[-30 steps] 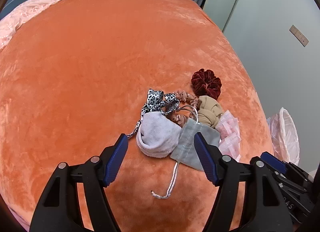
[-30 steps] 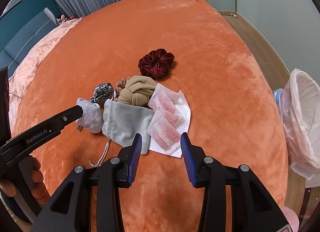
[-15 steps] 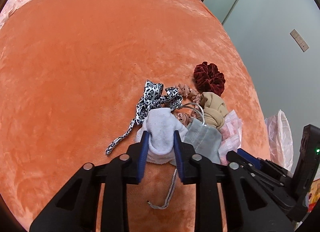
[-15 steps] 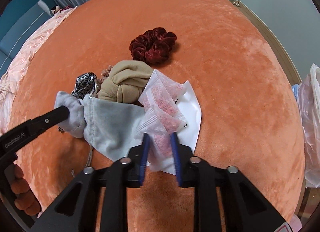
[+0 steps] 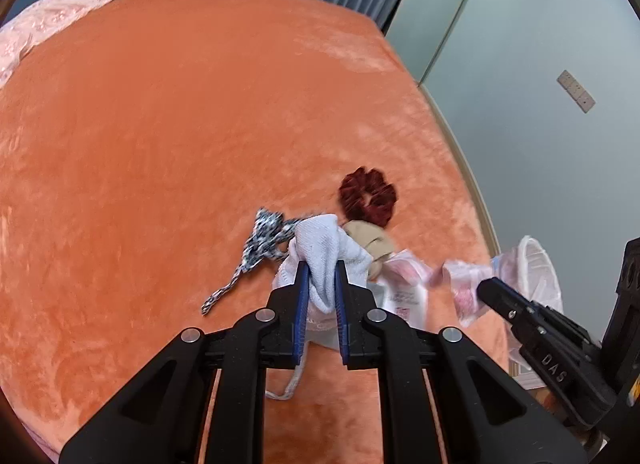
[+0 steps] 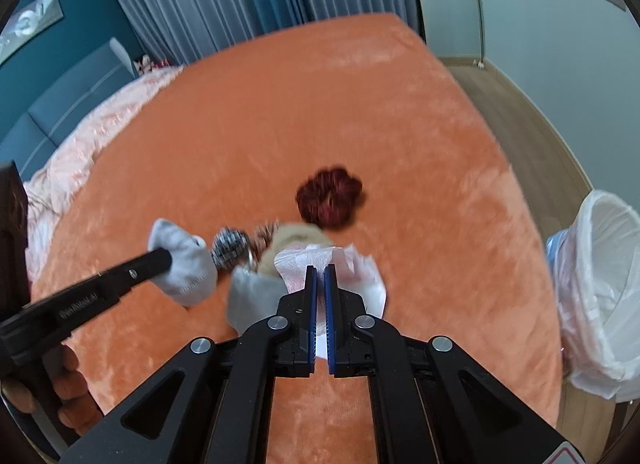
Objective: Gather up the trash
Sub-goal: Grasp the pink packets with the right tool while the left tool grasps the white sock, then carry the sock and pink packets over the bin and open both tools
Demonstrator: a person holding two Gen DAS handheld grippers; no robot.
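Observation:
My left gripper [image 5: 320, 268] is shut on a pale blue-white sock [image 5: 325, 248] and holds it lifted above the orange bed; it also shows in the right wrist view [image 6: 182, 264]. My right gripper [image 6: 320, 272] is shut on a small clear plastic bag with pink contents [image 6: 302, 262], raised off the bed; it shows in the left wrist view [image 5: 464, 284]. A white paper [image 6: 370, 284] and a grey pouch [image 6: 250, 298] lie under it. A trash bin with a white liner [image 6: 600, 284] stands on the floor to the right.
A dark red scrunchie [image 6: 330, 197], a tan fabric knot [image 6: 296, 238] and a leopard-print tie [image 5: 262, 242] lie on the orange blanket [image 5: 160, 143]. A pink quilt [image 6: 80, 143] is at the far left. The bed's edge drops to a wooden floor [image 6: 520, 111] on the right.
Both grippers closed on their items and lifted them: the left raised the sock, the right raised the plastic bag toward the bin side. The views tilted upward.

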